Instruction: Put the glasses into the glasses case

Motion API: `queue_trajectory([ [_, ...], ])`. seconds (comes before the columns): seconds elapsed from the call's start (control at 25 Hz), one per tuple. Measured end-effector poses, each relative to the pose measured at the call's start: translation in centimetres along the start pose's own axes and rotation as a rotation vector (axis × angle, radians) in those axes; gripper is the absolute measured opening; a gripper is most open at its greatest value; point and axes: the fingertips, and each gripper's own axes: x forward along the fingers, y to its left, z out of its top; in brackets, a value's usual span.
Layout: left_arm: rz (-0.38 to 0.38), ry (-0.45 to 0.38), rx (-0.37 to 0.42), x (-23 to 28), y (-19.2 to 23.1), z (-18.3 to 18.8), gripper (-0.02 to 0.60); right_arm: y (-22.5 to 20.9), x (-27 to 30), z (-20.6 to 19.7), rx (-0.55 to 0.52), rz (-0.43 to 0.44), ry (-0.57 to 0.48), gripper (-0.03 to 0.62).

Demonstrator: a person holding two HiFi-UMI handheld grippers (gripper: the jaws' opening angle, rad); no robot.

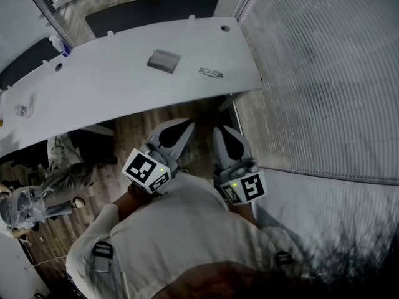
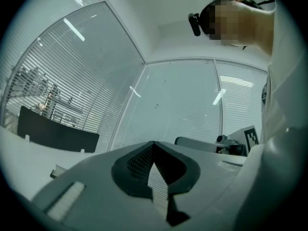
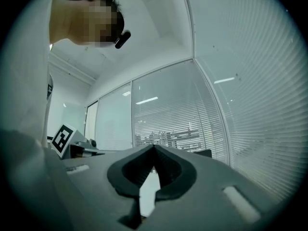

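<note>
A grey glasses case (image 1: 163, 61) lies on the long white desk (image 1: 100, 86), and a pair of thin-framed glasses (image 1: 211, 73) lies just to its right. Both grippers hang side by side close to my body, short of the desk's near edge and apart from both objects. My left gripper (image 1: 186, 126) (image 2: 153, 143) has its tips together with nothing between them. My right gripper (image 1: 222, 131) (image 3: 154, 146) is shut and empty as well. Both gripper views look up at glass walls; neither shows the case or the glasses.
A small clear object (image 1: 23, 111) sits at the desk's left end and a bottle (image 1: 59, 43) at its far left corner. Someone sits at the lower left (image 1: 43, 195). Glass walls with blinds (image 1: 324, 73) close the right side. Wooden floor lies under the desk.
</note>
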Motion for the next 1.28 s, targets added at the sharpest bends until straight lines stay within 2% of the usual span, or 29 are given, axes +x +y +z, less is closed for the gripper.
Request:
queue_trajectory([
  [0.4,0.015,-0.008,-0.002,4.2,9.6,3.7,0.0,-3.3,10.7,0.6,-0.017,0.005,0.007,0.002],
  [0.72,0.019,-0.005,0.014,6.3,14.9,5.2,0.0,-4.6,16.4,0.3,-0.036,0.01,-0.006,0.002],
  [1.08,0.024,0.017,0.002,10.6,17.2,4.4,0.0,-9.2,18.6,-0.2,-0.024,-0.002,0.016,0.002],
  [1.28,0.031,0.007,0.003,12.5,17.2,5.8,0.0,-11.2,19.3,0.1,-0.032,0.002,0.026,0.002],
])
